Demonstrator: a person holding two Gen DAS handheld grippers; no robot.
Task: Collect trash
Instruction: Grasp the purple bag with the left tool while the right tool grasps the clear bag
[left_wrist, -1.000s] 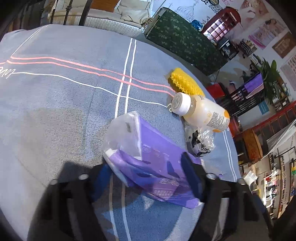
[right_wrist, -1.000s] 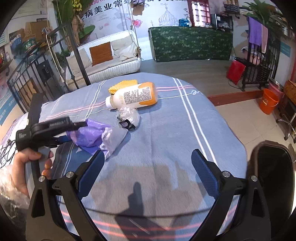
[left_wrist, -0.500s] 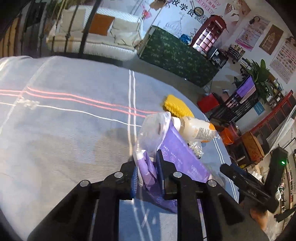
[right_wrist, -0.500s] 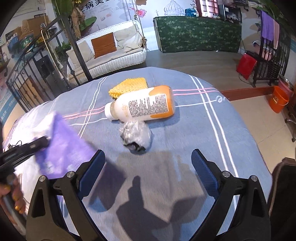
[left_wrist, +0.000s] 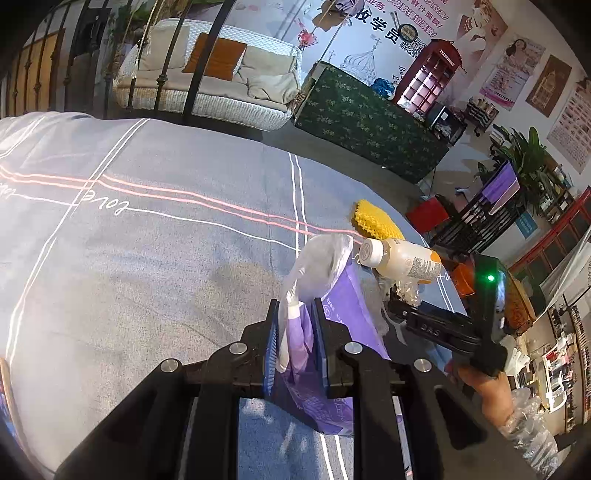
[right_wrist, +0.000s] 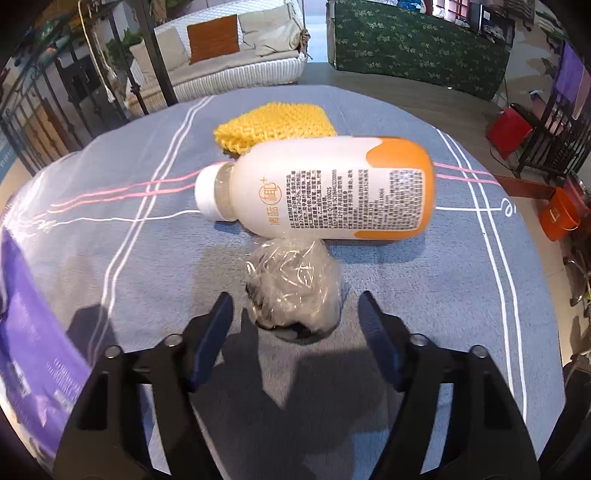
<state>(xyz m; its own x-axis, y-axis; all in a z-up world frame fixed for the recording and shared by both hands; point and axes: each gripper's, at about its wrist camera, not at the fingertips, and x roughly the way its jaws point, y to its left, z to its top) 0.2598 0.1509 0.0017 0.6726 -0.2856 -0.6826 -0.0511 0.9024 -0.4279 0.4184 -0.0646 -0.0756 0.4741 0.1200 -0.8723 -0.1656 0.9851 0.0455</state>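
Two fingers of the right gripper (right_wrist: 293, 325) are closing around the crinkly plastic ball (right_wrist: 293, 291), so squeeze its middle, while the left gripper (left_wrist: 295, 341) stays clamped on the purple bag (left_wrist: 345, 325).

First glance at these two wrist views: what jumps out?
The big white-and-orange bottle lying on its side mid-table, with a yellow knitted cloth just behind it. Right in front of it sits a crumpled clear wrapper, between the closing fingers of the right claw, not yet pinched. The left claw is shut on a purple plastic bag, held above the grey tablecloth.
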